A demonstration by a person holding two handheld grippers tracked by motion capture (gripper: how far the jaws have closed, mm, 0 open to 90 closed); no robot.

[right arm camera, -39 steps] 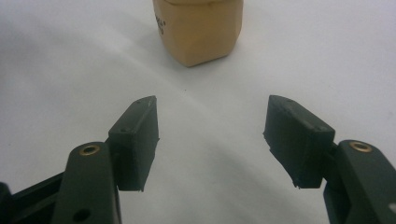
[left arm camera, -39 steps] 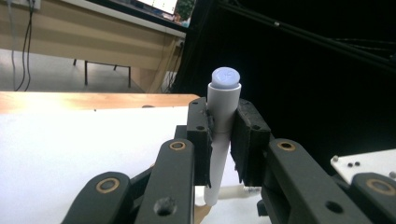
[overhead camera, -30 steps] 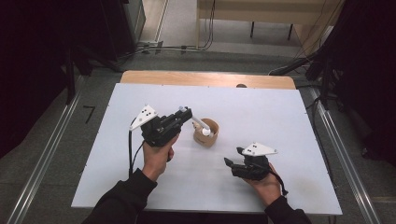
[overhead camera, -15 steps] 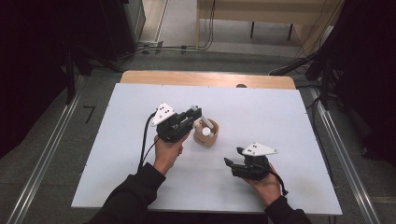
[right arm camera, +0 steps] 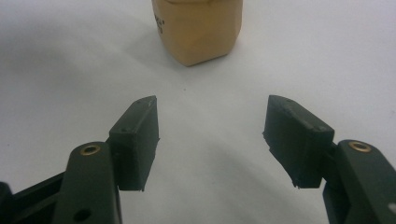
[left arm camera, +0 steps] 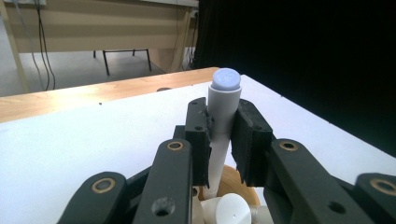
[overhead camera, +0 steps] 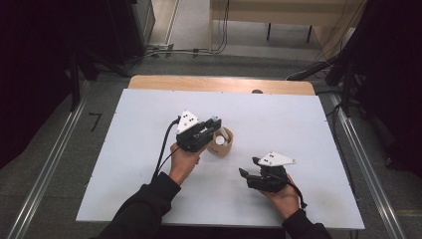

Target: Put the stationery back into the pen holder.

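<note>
- Nearest the person, the right gripper point(overhead camera: 249, 175) rests low on the white table point(overhead camera: 124, 164), below and to the right of the wooden bowl point(overhead camera: 223, 148), well apart from it, jaws spread with nothing between them.
- In its own view the tan side of the bowl point(right arm camera: 198, 30) sits straight ahead, beyond the open black pads point(right arm camera: 137, 140).
- A little farther out, the left gripper point(overhead camera: 213, 130) hangs right over the bowl's left rim, jaws pinching a white tube with a pale rounded cap point(left arm camera: 224, 100), held upright.
- Below that tube, another white capped piece point(left arm camera: 232, 210) lies inside the bowl point(left arm camera: 233, 179).
- The step looks like carrying the pinched tube at the bowl; whether it is going in or coming out, I cannot tell.
- Next move, if it is going in: lower it clear of the piece already lying there, then loosen the pinch.
- The idle right gripper could steady the bowl, a light thing that may slide.
- Farthest off, the table's wooden edge point(overhead camera: 219, 83).
</note>
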